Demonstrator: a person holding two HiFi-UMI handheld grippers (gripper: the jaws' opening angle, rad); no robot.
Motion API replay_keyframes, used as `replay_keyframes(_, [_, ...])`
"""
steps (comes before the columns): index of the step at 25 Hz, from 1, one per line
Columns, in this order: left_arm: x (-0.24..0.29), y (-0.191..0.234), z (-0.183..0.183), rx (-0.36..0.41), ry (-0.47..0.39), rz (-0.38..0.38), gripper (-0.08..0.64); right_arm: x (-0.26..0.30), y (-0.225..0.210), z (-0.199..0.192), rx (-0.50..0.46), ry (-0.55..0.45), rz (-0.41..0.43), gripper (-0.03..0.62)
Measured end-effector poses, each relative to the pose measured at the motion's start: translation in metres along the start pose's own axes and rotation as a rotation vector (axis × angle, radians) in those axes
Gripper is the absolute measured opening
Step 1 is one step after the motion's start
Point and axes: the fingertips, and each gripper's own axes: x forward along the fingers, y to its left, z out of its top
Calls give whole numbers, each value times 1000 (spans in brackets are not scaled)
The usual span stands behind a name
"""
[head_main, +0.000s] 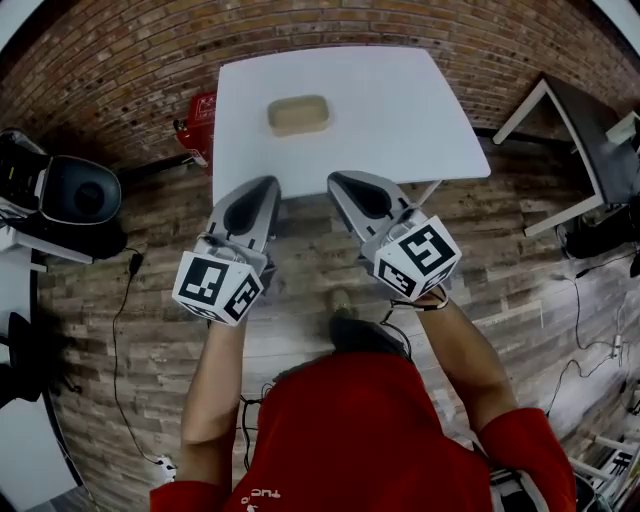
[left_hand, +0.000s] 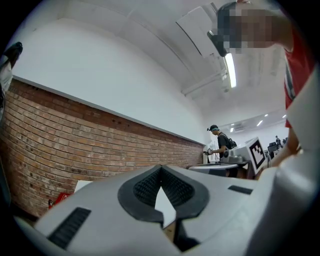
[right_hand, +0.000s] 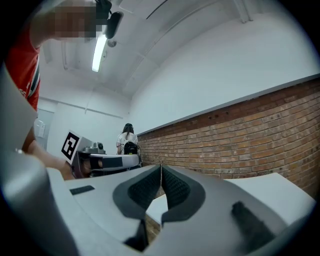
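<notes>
A white square table (head_main: 400, 125) is standing on a wooden plank floor (head_main: 150, 260), its far edge sitting close to a brick wall. Only one thing is lying on the table: a shallow beige tray (head_main: 298, 114), resting flat towards the table's far side and a little left of its middle, well apart from every edge. On the floor just beside the table's left edge, a red fire extinguisher (head_main: 198, 128) is leaning by the wall. Farther left of the table, a thin black cable (head_main: 116, 318) is trailing across the planks. To the table's right, a dark-topped table with white legs (head_main: 585, 120) is standing on the same floor.
</notes>
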Motion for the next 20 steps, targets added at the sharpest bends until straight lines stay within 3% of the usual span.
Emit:
replay_keyframes(10, [109,63,-7,1,1,72,12,62,-115,-10,25,13,78,32])
replay_keyframes(20, [157,106,-17,15,22,106,12,108,-170,-26,40,42,82,32])
